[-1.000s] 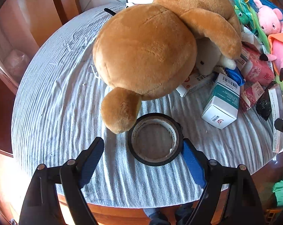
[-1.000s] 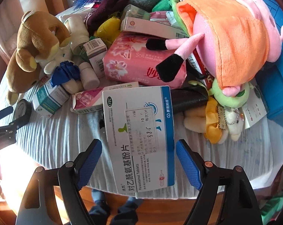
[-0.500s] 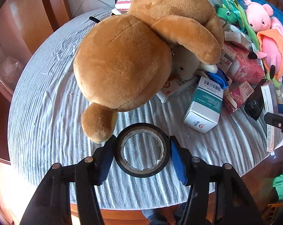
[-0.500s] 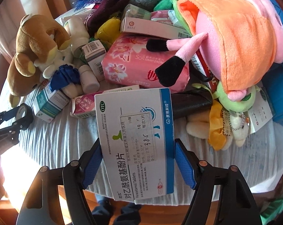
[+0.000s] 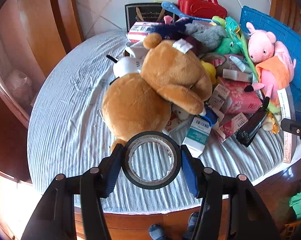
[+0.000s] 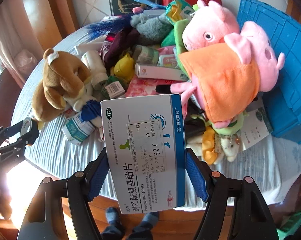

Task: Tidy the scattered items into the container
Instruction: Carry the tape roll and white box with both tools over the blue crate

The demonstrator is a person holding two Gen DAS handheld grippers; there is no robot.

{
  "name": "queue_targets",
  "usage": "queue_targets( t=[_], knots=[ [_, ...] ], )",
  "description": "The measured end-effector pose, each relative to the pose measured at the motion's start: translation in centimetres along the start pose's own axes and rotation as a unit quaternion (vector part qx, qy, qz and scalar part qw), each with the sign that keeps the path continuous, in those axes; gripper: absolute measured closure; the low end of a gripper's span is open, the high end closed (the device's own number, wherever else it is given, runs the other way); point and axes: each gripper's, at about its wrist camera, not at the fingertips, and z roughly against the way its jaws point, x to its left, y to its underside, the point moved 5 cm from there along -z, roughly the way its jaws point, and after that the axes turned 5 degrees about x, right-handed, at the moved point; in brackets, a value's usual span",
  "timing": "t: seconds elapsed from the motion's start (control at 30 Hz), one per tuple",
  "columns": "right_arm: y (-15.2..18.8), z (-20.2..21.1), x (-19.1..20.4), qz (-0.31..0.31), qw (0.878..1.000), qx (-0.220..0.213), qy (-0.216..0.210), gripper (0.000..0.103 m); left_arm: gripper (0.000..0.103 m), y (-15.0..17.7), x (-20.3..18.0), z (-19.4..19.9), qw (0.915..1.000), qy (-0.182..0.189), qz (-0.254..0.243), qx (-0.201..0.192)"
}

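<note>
My left gripper [image 5: 151, 156] is shut on a black tape roll [image 5: 150, 185] and holds it above the striped cloth, just in front of a big brown teddy bear [image 5: 150, 96]. My right gripper [image 6: 146, 156] is shut on a white and blue medicine box [image 6: 144, 150], which hangs clear of the table. The blue container [image 6: 286, 56] stands at the right rear, partly behind a pink pig plush [image 6: 226, 60]. In the right wrist view the left gripper with the tape roll [image 6: 27, 125] shows at the far left.
A round table under a striped cloth [image 5: 66, 120] carries a heap of plush toys, boxes and a pink tissue pack [image 5: 240, 98]. A red case [image 5: 200, 6] stands at the back. Wooden chairs lie to the left. A person's feet [image 6: 112, 216] show below the table's front edge.
Both grippers closed on their items, the left on the tape roll and the right on the medicine box. Both then rose, lifting the items off the cloth.
</note>
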Motion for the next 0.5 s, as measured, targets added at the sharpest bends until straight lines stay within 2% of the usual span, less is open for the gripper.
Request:
queue_targets(
  t=[0.2,0.5],
  knots=[
    [-2.1,6.9,-0.8,-0.015,0.999,-0.044,0.01,0.03,0.048,-5.6,1.6,2.5,0.9991,0.007,-0.003,-0.043],
    [-6.5,16.8,-3.4,-0.045,0.991,-0.12,0.029,0.03,0.048,-13.1,0.3,8.8,0.993,0.038,-0.008,-0.111]
  ],
)
